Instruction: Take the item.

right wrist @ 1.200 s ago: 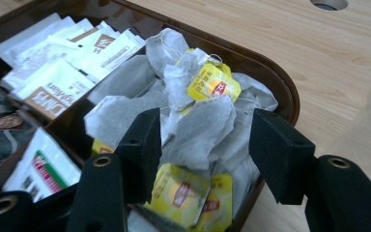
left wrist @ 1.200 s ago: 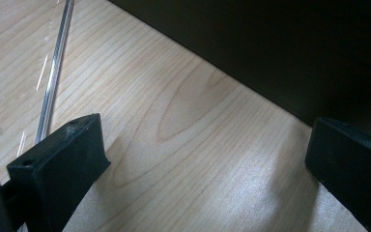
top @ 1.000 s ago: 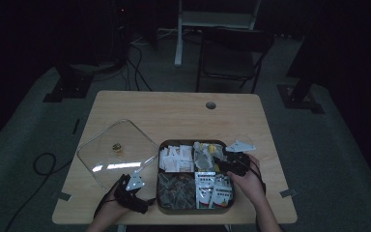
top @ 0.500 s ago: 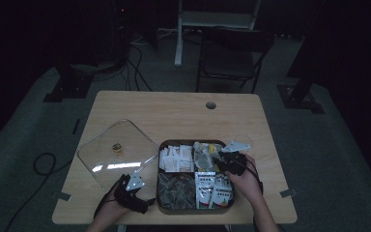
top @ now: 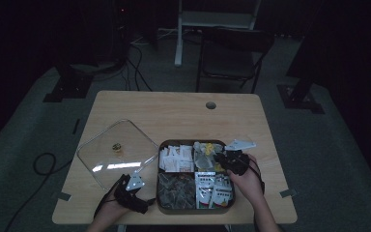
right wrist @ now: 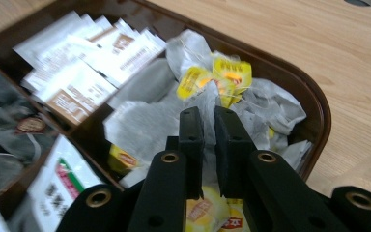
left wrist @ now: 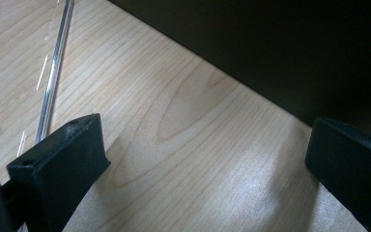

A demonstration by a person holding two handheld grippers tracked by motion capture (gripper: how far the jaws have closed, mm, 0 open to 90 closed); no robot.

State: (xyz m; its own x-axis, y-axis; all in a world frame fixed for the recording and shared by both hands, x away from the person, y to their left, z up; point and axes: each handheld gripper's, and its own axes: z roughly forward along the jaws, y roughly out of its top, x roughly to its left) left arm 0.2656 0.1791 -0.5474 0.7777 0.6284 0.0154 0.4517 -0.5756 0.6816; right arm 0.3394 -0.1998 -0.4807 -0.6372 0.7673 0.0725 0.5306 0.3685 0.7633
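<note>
Tea bag (right wrist: 207,99): light, soft, tears easily; right gripper (right wrist: 208,116) has just closed, pinching its paper. Left gripper (left wrist: 198,159) gapes empty.

You are working in a dim room: your light wooden worktop (top: 183,108), with a round cable hole (top: 211,105) near its far edge, stands on grey carpet (top: 24,135). Beyond it a dark folding chair (top: 232,55) faces you, loose cables (top: 137,58) trailing nearby.
</note>
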